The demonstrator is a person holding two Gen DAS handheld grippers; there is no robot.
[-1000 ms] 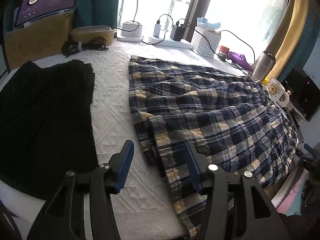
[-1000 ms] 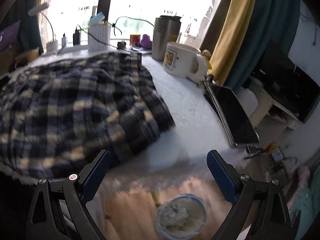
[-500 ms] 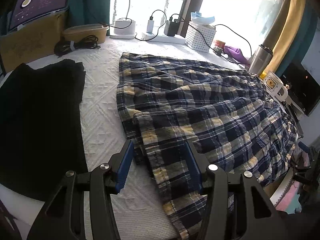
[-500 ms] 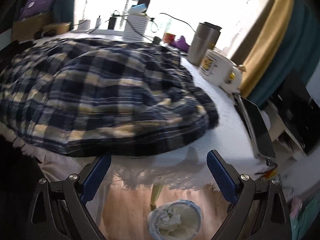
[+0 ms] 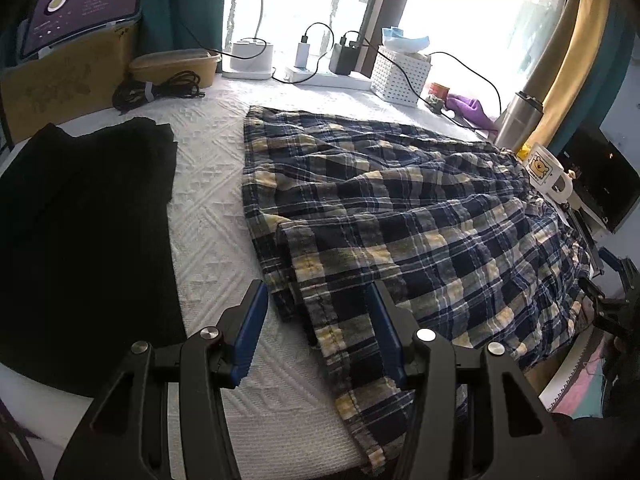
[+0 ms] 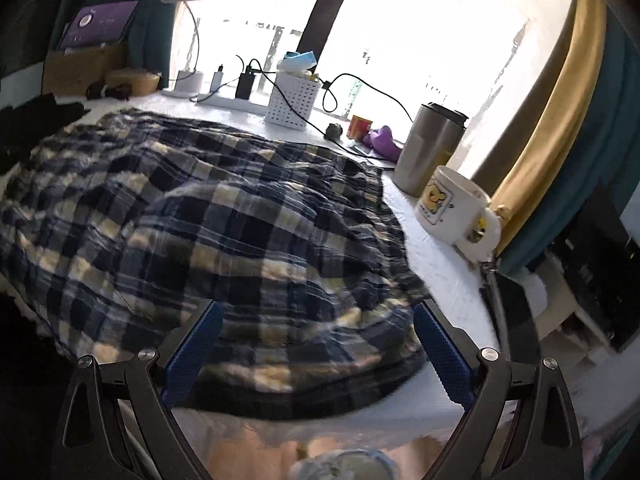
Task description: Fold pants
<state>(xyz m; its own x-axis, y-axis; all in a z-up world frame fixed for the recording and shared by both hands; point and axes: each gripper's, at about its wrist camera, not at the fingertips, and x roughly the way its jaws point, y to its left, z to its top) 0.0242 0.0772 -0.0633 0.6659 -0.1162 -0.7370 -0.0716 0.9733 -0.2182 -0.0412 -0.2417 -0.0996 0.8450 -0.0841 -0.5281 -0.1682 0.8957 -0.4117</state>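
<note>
Plaid pants (image 5: 400, 216) lay spread ahead of both parted, empty grippers, left gripper (image 5: 316, 324) over the hem, right gripper (image 6: 316, 344) nearing the waist; gripping seemingly came next.

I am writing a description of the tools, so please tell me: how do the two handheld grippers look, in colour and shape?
The left gripper and the right gripper look alike: black angular frames with triangular cut-outs, round silver screws at the joints, and two long fingers faced with ribbed blue pads. No cables, markings or sleeves are visible.
</note>
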